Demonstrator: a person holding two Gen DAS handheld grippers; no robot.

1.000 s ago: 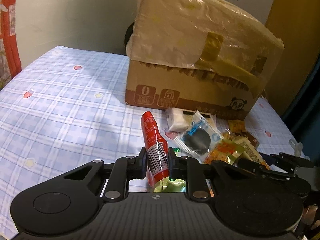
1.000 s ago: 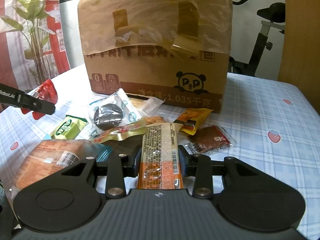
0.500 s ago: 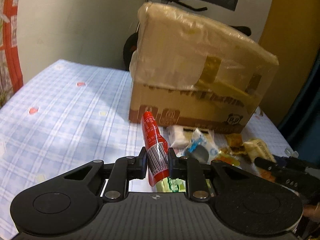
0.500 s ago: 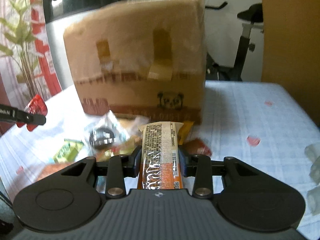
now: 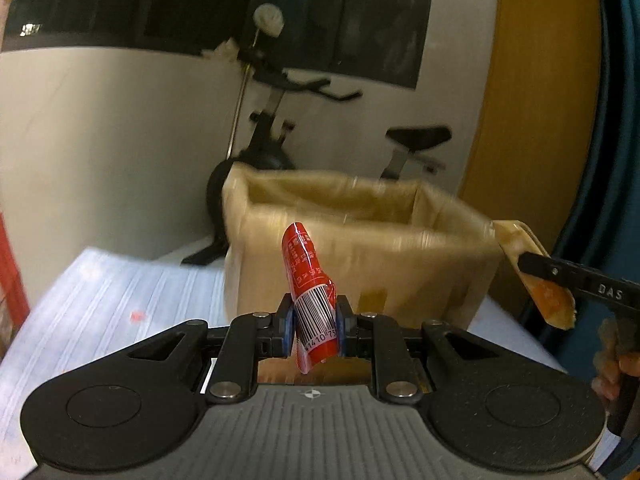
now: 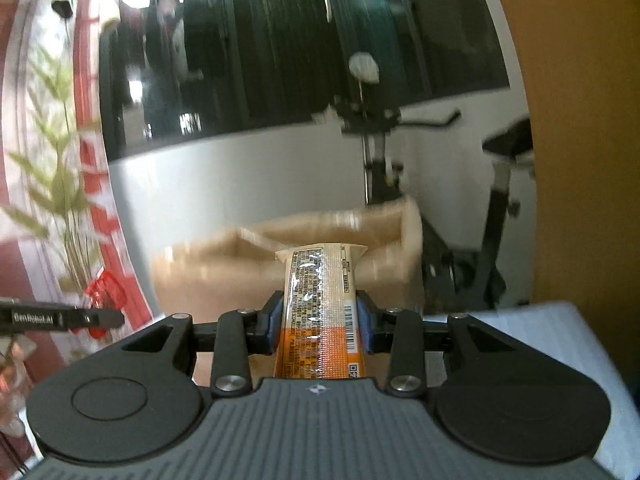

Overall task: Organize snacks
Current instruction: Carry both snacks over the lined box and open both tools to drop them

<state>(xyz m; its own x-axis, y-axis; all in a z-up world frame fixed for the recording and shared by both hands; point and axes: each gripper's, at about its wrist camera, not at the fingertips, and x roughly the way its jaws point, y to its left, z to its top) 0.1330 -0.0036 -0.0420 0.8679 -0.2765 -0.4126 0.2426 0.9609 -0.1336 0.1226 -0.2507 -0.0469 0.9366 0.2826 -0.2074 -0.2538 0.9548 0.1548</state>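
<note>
My left gripper [image 5: 314, 330] is shut on a red sausage stick [image 5: 310, 284] with a barcode, held upright in front of the open cardboard box [image 5: 360, 252]. My right gripper [image 6: 320, 322] is shut on an orange and beige snack bar [image 6: 322, 304], held just short of the box [image 6: 280, 256]. Both are raised near the height of the box's open top. The right gripper and its bar [image 5: 548, 296] show at the right of the left wrist view. The left gripper and the sausage [image 6: 106, 292] show at the left of the right wrist view. The snack pile is out of view.
The box, lined with clear plastic, stands on a table with a blue checked cloth [image 5: 120, 296]. An exercise bike [image 5: 280, 136] stands behind it by a white wall. A yellow-brown panel [image 5: 536, 120] is at the right. A plant [image 6: 60, 184] is at the left.
Both grippers have risen from the snack pile on the table up to the level of the box's open top, each keeping its snack. The views are motion-blurred.
</note>
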